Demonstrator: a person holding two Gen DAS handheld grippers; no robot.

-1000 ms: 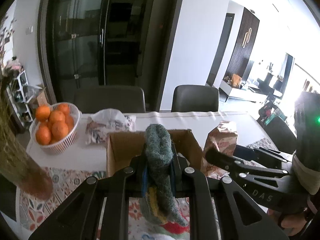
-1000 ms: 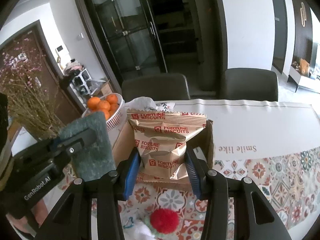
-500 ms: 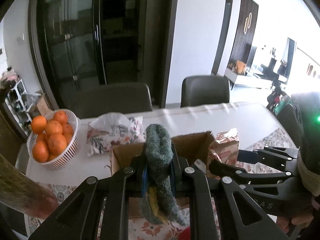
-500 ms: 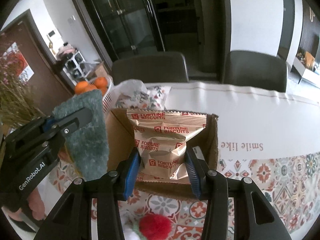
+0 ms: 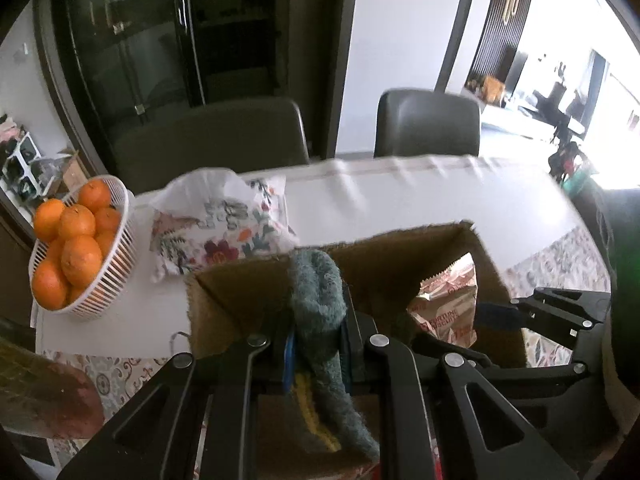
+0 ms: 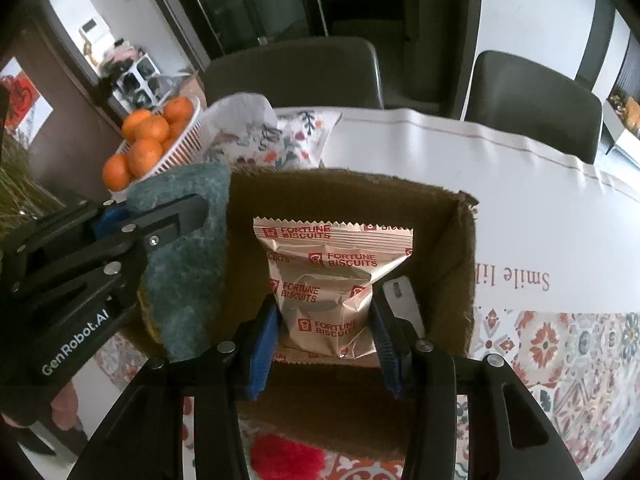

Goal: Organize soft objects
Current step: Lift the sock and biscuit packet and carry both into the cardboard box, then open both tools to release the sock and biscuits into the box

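An open brown cardboard box (image 5: 248, 292) (image 6: 460, 248) stands on the table. My left gripper (image 5: 318, 344) is shut on a folded teal knit cloth (image 5: 318, 300) with a yellow edge and holds it over the box's left part; the cloth also shows in the right wrist view (image 6: 188, 264). My right gripper (image 6: 324, 340) is shut on a gold Fortune Biscuits packet (image 6: 328, 280) and holds it inside the box opening; the packet shows in the left wrist view (image 5: 448, 304).
A white basket of oranges (image 5: 72, 248) (image 6: 152, 140) stands at the far left. A floral bag (image 5: 216, 228) (image 6: 276, 136) lies behind the box. Two grey chairs (image 5: 428, 124) stand beyond the table. A red fluffy item (image 6: 284, 452) lies near the front edge.
Both grippers moved forward and down over the box. The cloth and the packet now sit above or within the box opening. Both grips stayed shut.
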